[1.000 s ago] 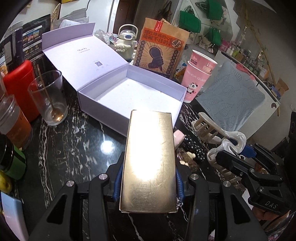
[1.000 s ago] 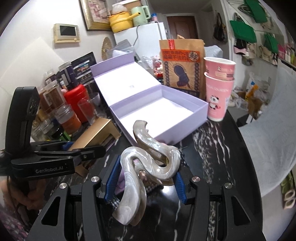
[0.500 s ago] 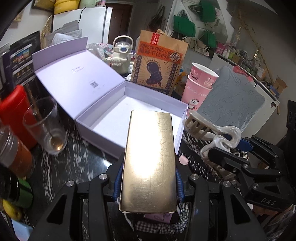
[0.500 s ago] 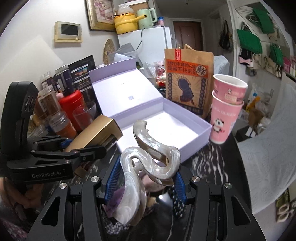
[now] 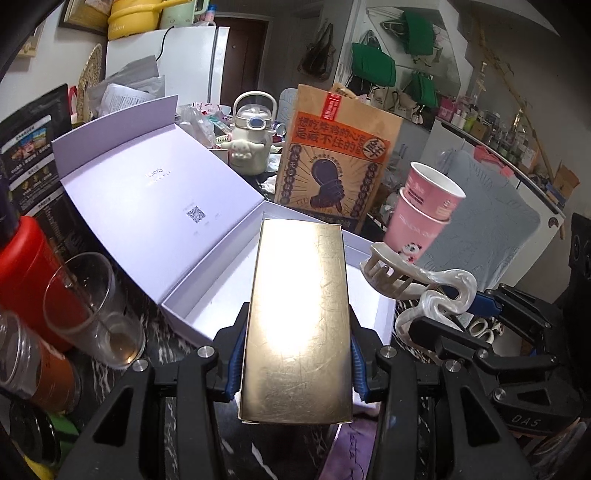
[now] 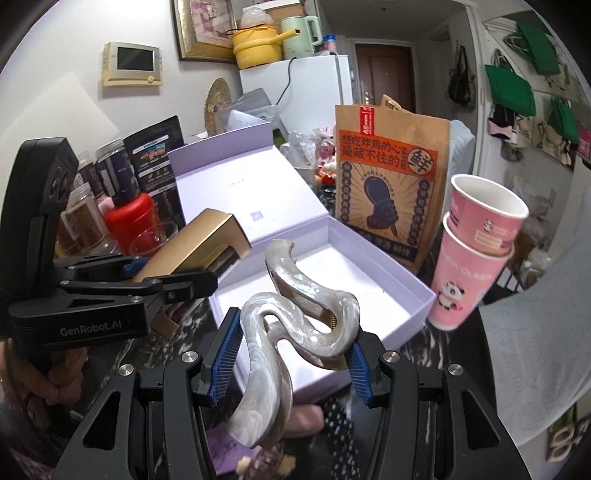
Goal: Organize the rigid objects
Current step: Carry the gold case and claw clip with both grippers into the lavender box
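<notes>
Your left claw (image 5: 297, 363) has blue ribbed rubber pads on matt black plastic, and it grips a gold rectangular carton (image 5: 299, 317) with a shiny, finely scratched foil face. Your right claw (image 6: 291, 363) grips a pearly cream swirled hair clip (image 6: 295, 314) of glossy, marbled plastic. The far lilac cardboard box (image 6: 388, 317) looks matt and smooth. The black marbled bench (image 5: 162, 354) is polished.

A lived-in home, at the edge of a small kitchen. A white fridge (image 6: 314, 92) carries a yellow enamel pot (image 6: 256, 46) and a pale green electric kettle (image 6: 299, 31); a brown entrance door (image 6: 384, 79) stands behind it. Green tote bags (image 6: 511, 88) hang on the wall. The black marble-patterned bench (image 5: 162, 328) is crowded with a brown paper food bag (image 5: 332, 170), stacked pink paper cups (image 6: 476, 251) and glass spice jars (image 6: 85, 218).
</notes>
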A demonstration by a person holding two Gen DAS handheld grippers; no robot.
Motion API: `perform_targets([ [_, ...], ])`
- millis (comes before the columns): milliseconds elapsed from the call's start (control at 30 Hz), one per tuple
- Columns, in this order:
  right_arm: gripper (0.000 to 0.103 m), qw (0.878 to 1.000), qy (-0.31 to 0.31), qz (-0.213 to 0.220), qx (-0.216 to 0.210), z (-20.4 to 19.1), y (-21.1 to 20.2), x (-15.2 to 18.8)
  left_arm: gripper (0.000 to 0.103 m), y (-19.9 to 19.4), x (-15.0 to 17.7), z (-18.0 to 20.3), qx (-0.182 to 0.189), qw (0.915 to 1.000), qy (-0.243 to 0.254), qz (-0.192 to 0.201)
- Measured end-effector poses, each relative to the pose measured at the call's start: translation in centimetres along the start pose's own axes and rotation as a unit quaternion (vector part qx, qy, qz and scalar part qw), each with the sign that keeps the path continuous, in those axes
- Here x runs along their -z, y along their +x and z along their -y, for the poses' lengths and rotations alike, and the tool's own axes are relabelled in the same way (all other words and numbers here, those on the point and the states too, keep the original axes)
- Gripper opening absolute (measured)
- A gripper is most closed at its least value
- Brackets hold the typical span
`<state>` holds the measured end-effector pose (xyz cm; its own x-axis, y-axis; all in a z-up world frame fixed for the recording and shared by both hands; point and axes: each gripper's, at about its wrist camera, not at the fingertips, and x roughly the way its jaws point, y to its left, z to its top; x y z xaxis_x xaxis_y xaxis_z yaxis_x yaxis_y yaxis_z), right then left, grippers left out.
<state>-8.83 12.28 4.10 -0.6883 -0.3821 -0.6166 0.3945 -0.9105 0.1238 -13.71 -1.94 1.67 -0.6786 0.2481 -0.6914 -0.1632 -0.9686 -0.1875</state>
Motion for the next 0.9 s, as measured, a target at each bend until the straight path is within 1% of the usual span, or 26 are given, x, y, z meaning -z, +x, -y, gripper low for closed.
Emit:
perform_targets([
  [100,0.052,1.0,-0.003,0.002,-0.002,0.2,0.8,-0.8,0.045,0.8,-0.6,-0.4,-0.006,1.0,0.001,-0.001],
  [200,0.052,1.0,-0.007,0.002,0.001,0.4,1.7,-1.6,0.045,1.9,-1.3,-0.8,-0.003,1.0,0.003,-0.006],
  [500,0.052,1.0,-0.007,-0.013,0.01,1.5,4.9,-3.3,0.045,4.4,-3.2,-1.7,-0.003,0.9998,0.014,-0.016],
  [767,0.052,0.999,-0.008,-0.032,0.027,2.4,7.9,-4.6,0.045,7.2,-4.4,-2.3,-0.015,0.9991,0.02,-0.034],
  [900,0.052,0.999,-0.006,-0.046,0.029,2.8,9.4,-4.9,0.045,9.0,-4.6,-2.6,-0.013,0.9983,0.014,-0.054],
])
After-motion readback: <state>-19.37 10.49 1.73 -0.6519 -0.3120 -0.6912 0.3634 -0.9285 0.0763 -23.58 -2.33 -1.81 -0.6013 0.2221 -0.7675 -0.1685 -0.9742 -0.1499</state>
